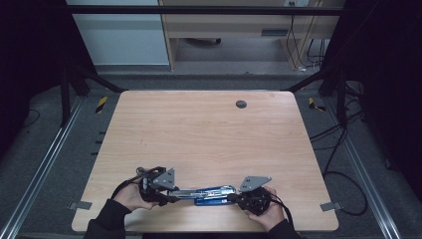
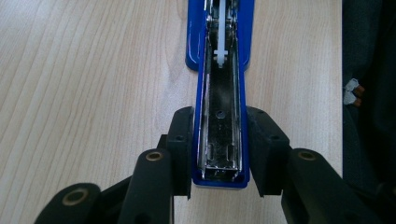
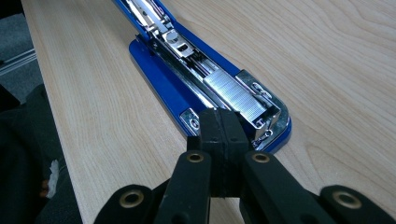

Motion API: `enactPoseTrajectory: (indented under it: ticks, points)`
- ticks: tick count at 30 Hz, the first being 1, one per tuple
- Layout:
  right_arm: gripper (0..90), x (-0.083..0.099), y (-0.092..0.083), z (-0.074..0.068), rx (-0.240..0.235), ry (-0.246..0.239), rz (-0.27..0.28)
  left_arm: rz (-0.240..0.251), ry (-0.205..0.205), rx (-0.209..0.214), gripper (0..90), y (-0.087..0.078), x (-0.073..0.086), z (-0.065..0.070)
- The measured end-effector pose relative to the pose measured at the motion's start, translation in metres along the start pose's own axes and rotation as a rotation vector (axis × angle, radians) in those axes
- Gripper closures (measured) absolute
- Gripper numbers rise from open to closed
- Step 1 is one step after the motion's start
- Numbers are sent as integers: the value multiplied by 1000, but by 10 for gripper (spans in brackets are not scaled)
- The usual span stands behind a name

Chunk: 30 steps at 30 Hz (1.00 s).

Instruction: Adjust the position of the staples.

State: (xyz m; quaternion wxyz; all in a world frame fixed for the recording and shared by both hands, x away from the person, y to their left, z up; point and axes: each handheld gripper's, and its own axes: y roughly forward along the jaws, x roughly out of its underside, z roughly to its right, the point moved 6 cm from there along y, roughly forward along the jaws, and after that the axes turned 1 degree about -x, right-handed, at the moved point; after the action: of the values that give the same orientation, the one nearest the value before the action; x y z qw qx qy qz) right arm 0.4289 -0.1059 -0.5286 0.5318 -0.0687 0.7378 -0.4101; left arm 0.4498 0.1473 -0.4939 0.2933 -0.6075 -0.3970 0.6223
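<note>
At the near edge of the bench [image 1: 209, 124], close to the person's side, a blue stapler [image 1: 209, 191] lies opened out flat between the two hands, its length running left to right across the wood. The left gripper [image 1: 166, 196] has its jaws grasping the stapler's upper arm by its blue sides, one pad on each flank, with the empty chrome channel facing up between them in the left gripper view. The right gripper [image 3: 225, 128] has its jaws clenched tight together on nothing, their tips resting at the front end of the magazine, just at a strip of staples [image 3: 232, 93] that sits in the tray near the nose.

By the look of it, the step in hand is loading or seating the staples: the left side steadies the opened tool while the closed right tips serve as a pusher. The next move likely calls for a small, careful nudge along the channel so the strip sits square, with the left hold kept firm. Farther off, the bench is bare wood up to a dark round cable hole [image 1: 241, 104] near its far edge.
</note>
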Motion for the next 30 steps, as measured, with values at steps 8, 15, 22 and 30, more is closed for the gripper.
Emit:
enactPoseTrajectory:
  ticks: [8, 15, 22, 30]
  points:
    - [900, 0, 0, 0, -5, 0, 4, 45, -17, 2, 643, -6, -6, 0]
    - [900, 0, 0, 0, -6, 2, 2, 38, -18, 1, 643, -6, -8, 0]
    - [900, -1, 0, 0, 0, -6, -5, 36, -17, 10, 646, -6, -7, 0]
    - [900, -12, -6, 0, -9, -14, 50, 14, -3, 19, 654, -7, -9, 0]
